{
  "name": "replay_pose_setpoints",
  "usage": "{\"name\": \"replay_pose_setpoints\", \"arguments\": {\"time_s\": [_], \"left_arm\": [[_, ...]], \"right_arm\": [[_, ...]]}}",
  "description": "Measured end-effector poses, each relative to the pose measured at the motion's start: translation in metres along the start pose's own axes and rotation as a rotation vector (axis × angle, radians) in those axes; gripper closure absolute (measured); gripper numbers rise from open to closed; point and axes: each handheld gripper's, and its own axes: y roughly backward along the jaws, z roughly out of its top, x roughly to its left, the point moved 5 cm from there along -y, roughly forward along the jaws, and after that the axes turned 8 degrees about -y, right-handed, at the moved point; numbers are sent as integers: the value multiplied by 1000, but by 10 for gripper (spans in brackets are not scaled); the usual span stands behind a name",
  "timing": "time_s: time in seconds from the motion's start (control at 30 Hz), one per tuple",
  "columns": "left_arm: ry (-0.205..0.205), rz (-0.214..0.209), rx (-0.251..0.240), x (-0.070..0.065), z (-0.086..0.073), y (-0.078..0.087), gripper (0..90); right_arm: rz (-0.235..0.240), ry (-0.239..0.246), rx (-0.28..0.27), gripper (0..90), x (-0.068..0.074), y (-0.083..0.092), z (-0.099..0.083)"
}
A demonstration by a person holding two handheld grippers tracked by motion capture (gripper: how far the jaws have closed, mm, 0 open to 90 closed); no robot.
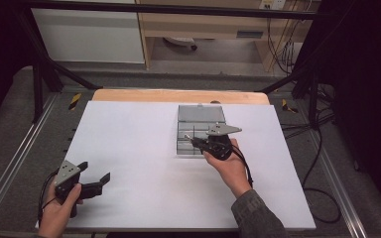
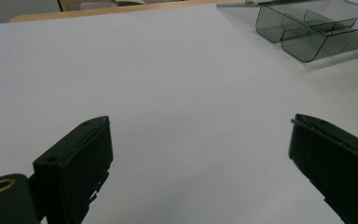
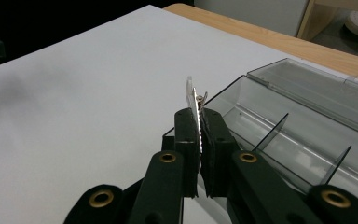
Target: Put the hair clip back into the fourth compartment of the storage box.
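A clear grey plastic compartment box (image 1: 201, 114) lies open on the white table top, its lid folded back on the far side. My right gripper (image 1: 194, 141) hovers at the box's near left corner. In the right gripper view this gripper (image 3: 199, 116) is shut on a thin metal clip (image 3: 193, 95) with a toothed edge, which sticks up out of the jaws right beside the box (image 3: 303, 93). My left gripper (image 1: 94, 171) rests low at the near left of the table. Its jaws stand wide apart in the left gripper view (image 2: 200, 122), with nothing between them.
A white sheet (image 1: 139, 144) covers the wooden table (image 1: 178, 95). Thin dividers (image 3: 270, 133) split the box into compartments that look empty. The box (image 2: 307, 32) sits far off to the upper right of the left gripper. Black frame bars and cables (image 1: 317, 148) flank the table.
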Motion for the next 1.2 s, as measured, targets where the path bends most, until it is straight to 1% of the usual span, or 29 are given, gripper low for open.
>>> {"name": "replay_pose_setpoints", "arguments": {"time_s": [0.1, 0.23, 0.3, 0.4, 0.53, 0.57, 0.63, 0.83, 0.9, 1.1, 1.2], "left_arm": [[3, 7, 1, 1, 0, 0, 62], [1, -5, -7, -1, 1, 0, 61], [-7, -5, -4, -2, 0, 0, 61], [-12, 1, -1, -1, 0, 0, 61], [-8, -3, -2, -1, 0, -1, 61], [-12, 0, -1, -1, 0, -1, 61], [-9, -5, -1, -2, 0, -1, 61], [-12, 4, 7, -1, 0, 0, 61], [-15, 9, 5, -1, 0, 0, 61], [-19, -15, -5, -4, 2, 0, 62], [-27, -17, -4, -5, 2, 0, 60]], "right_arm": [[-5, 1, -1, 862, -3, -2, 6], [-14, -11, 6, 862, -9, -6, 12], [-21, -8, 21, 862, -13, -9, 12], [-31, -17, 40, 862, -20, -14, 13], [-45, -22, 54, 861, -27, -19, 16], [-48, -25, 57, 862, -29, -20, 16], [-46, -31, 58, 862, -31, -22, 17], [-49, -39, 89, 862, -34, -32, 13], [-47, -39, 89, 862, -34, -33, 12], [-37, -49, 102, 861, -34, -36, 11], [-35, -60, 107, 861, -34, -37, 10]]}}
